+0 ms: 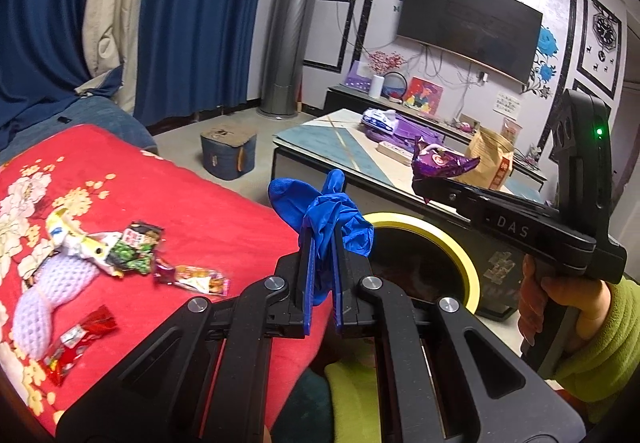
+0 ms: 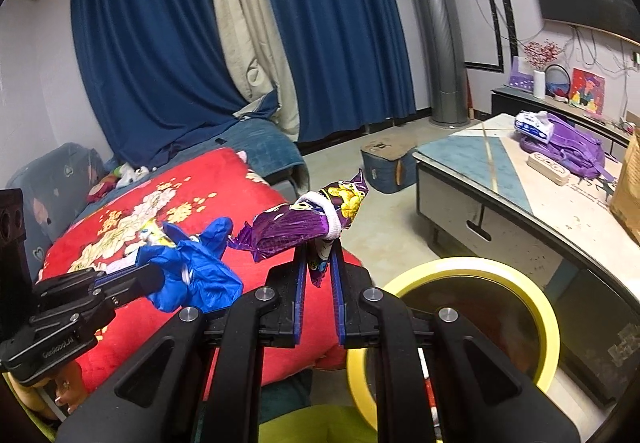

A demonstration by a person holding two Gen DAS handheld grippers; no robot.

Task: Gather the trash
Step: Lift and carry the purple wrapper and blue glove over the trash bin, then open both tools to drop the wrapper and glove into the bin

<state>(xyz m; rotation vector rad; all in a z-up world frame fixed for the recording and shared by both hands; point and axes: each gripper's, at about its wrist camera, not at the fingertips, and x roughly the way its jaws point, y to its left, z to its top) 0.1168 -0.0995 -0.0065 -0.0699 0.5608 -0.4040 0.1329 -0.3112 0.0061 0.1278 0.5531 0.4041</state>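
Left gripper (image 1: 320,243) clamps crumpled blue glove (image 1: 320,211); right gripper (image 2: 320,255) clamps purple wrapper (image 2: 296,227), long axis crosswise, tail left.

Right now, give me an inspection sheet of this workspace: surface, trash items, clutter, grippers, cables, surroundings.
Surface: red floral blanket.
Job's things: wrappers lying on the blanket; yellow-rimmed bin below the grippers.
Clutter: knitted toy beside the wrappers; purple backpack on the coffee table.
Grippers: left gripper shut on blue glove; right gripper shut on purple wrapper.
Cables: wires hang below the TV.
Surroundings: blue curtains.
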